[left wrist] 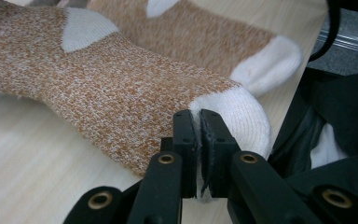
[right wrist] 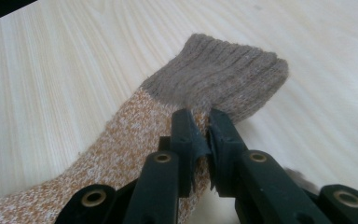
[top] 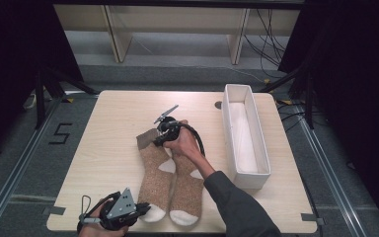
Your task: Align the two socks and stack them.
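Two orange-flecked socks with white toes and heels lie side by side on the wooden table (top: 108,133). On the left sock (top: 156,177), my left gripper (top: 143,210) at the table's near edge is shut on the white toe (left wrist: 242,116); the left gripper's (left wrist: 198,119) jaws pinch the fabric. My right gripper (top: 157,140) is shut on the same sock's grey-brown ribbed cuff (right wrist: 219,79), and a fold of knit is squeezed between the right gripper's (right wrist: 204,119) jaws. The right sock (top: 186,190) lies flat beside it, its cuff hidden under the person's hand.
A long white bin (top: 249,181) stands along the table's right side, close to the right forearm. Bare tabletop lies to the left of the socks. Black curtains and cables surround the table.
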Motion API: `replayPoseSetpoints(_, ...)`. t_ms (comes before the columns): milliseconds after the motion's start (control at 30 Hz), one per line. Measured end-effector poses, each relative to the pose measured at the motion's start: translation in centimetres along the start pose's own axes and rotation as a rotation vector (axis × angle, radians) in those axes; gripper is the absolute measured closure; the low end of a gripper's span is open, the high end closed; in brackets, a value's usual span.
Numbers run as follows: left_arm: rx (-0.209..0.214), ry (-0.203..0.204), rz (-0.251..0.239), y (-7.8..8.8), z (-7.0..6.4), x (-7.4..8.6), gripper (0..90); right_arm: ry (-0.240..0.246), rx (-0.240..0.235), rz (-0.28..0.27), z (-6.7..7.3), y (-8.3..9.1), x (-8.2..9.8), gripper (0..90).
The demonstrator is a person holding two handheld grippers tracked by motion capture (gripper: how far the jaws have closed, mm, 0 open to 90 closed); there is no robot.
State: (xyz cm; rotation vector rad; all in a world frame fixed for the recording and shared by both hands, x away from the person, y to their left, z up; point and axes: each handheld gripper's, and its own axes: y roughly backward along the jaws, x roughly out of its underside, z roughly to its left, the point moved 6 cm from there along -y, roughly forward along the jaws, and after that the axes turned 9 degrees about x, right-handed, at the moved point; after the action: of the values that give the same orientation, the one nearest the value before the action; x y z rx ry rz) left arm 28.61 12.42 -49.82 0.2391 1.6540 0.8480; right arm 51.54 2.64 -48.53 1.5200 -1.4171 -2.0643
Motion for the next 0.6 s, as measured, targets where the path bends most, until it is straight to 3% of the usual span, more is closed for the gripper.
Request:
replayPoseSetpoints(33,0.002,-0.011,0.002,-0.1,0.0,-0.4,84.9,-0.018,0.023,0.009,-0.4,1.4,0.2,81.9)
replayPoseSetpoints(67,0.006,-0.023,-0.001,-0.2,0.0,-0.7,84.9,-0.018,0.023,0.009,-0.4,1.4,0.2,81.9)
replayPoseSetpoints(100,0.009,-0.028,0.003,-0.4,-0.1,-1.1,84.9,-0.019,0.047,0.006,-1.1,2.5,0.6,81.9)
replayPoseSetpoints(433,0.089,-0.104,0.024,-3.9,-1.8,-3.8,84.8,-0.063,0.124,0.068,-3.8,6.2,4.0,81.8)
replayPoseSetpoints(600,0.121,-0.127,0.052,-5.3,-2.4,-4.2,84.8,-0.069,0.138,0.098,-4.7,6.8,5.6,81.7)
